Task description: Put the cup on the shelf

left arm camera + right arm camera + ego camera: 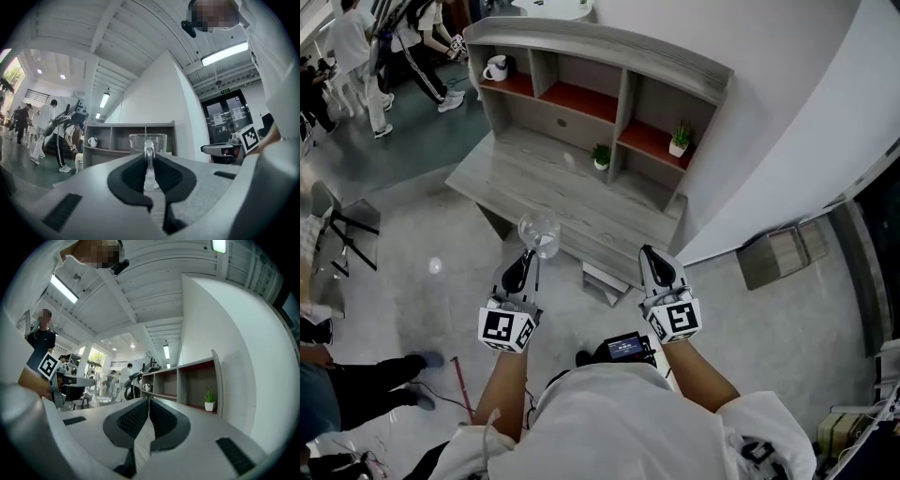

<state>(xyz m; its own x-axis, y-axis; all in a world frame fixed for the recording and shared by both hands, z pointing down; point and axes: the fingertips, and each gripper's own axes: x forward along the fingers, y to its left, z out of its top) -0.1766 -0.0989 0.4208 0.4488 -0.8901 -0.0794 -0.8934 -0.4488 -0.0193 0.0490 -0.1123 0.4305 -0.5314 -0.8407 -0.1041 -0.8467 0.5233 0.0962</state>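
Grey wooden desk (534, 178) with shelf (600, 42) against white wall (759, 112); grey floor (412, 234). Left gripper (529, 258) clamps glass cup (540, 232) by its handle; right gripper (648, 251) closed, empty.

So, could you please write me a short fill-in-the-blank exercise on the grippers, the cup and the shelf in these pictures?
1. The left gripper is shut on the ____ of the glass cup.
2. The right gripper is shut and holds ____.
3. In the head view, the white mug stands at the ____ end of the shelf.
4. The shelf holds ____ small potted plants.

Missing words: handle; nothing; left; two.
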